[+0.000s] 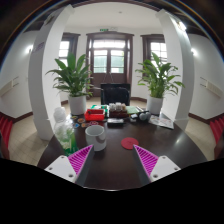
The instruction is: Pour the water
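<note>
We hold gripper (pixel 105 163) low over dark round table (pixel 110 165). Fingers spread wide, nothing between them, pink pads (pixel 145 158) facing inward. Clear glass cup (pixel 81 137) stands just ahead of left finger. Plastic bottles (pixel 63 125) beyond cup, further left. Small pink disc (pixel 128 143) ahead of right finger. Two potted plants (pixel 74 78) far beyond, flanking door.

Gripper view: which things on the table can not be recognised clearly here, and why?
- Clutter at the table's far side, gripper view: too small to name.
- Cup ahead of the open gripper: contents not visible.
- Bottle beside the cup: blurred, water level unclear.
- Table near edge: hidden behind the fingers.
</note>
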Motion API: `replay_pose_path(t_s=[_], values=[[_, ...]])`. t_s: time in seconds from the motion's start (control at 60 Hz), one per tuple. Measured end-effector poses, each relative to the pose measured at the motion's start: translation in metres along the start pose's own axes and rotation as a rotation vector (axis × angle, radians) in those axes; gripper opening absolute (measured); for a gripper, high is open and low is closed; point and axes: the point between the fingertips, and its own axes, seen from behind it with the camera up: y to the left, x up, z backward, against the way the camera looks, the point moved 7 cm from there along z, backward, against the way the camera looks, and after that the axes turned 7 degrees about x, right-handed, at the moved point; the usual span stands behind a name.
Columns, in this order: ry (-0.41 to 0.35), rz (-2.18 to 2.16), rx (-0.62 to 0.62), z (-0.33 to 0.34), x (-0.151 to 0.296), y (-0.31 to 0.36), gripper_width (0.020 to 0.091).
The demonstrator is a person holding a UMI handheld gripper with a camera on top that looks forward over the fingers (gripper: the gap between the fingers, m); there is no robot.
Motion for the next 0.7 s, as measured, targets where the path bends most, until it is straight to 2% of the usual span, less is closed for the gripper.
replay_pose_path(t_s=[0.083, 0.2, 0.267, 0.383, 0.5, 0.6, 0.7], values=[[-0.010, 0.012, 0.038, 0.004, -0.016, 0.034, 0.0787], [0.044, 0.041, 0.133, -0.002, -0.048, 0.087, 0.0790], [0.050, 0.055, 0.179, -0.012, -0.054, 0.116, 0.0791], [-0.024, 0.056, 0.195, -0.037, -0.042, 0.146, 0.0791], [-0.098, 0.042, 0.162, -0.063, -0.021, 0.155, 0.0790], [-0.135, 0.024, 0.141, -0.082, -0.011, 0.152, 0.0791], [-0.137, 0.037, 0.116, -0.101, -0.006, 0.152, 0.0789]])
